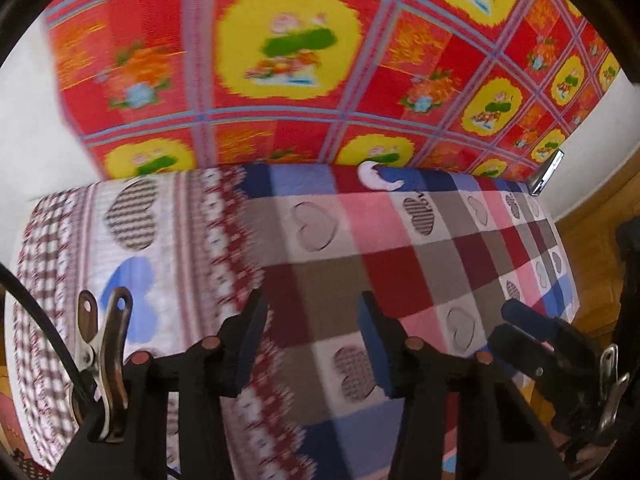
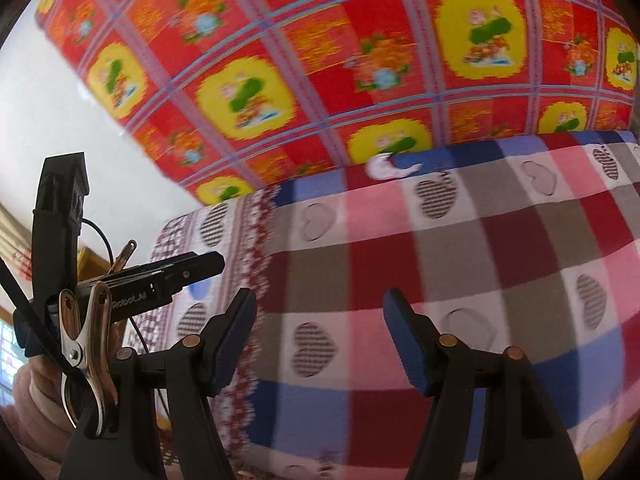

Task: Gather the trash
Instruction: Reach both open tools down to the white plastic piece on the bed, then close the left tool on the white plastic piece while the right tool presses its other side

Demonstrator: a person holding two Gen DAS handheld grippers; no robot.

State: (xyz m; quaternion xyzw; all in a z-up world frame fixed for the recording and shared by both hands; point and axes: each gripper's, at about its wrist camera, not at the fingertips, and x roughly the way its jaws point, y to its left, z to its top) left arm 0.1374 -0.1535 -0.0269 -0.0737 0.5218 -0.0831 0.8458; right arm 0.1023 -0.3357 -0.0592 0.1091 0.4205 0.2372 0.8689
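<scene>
Nearest, the left gripper [image 1: 312, 344] and right gripper [image 2: 320, 340] hover with fingers spread, pinching nothing, over a checked heart-print blanket [image 1: 360, 264]. At twelve o'clock, a crumpled white scrap [image 1: 378, 176] lies where blanket meets red floral mat [image 1: 288, 48].

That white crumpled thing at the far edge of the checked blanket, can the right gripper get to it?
Probably yes. The white scrap lies in the open on the blanket, the right gripper is open and empty, and nothing lies between them.
</scene>
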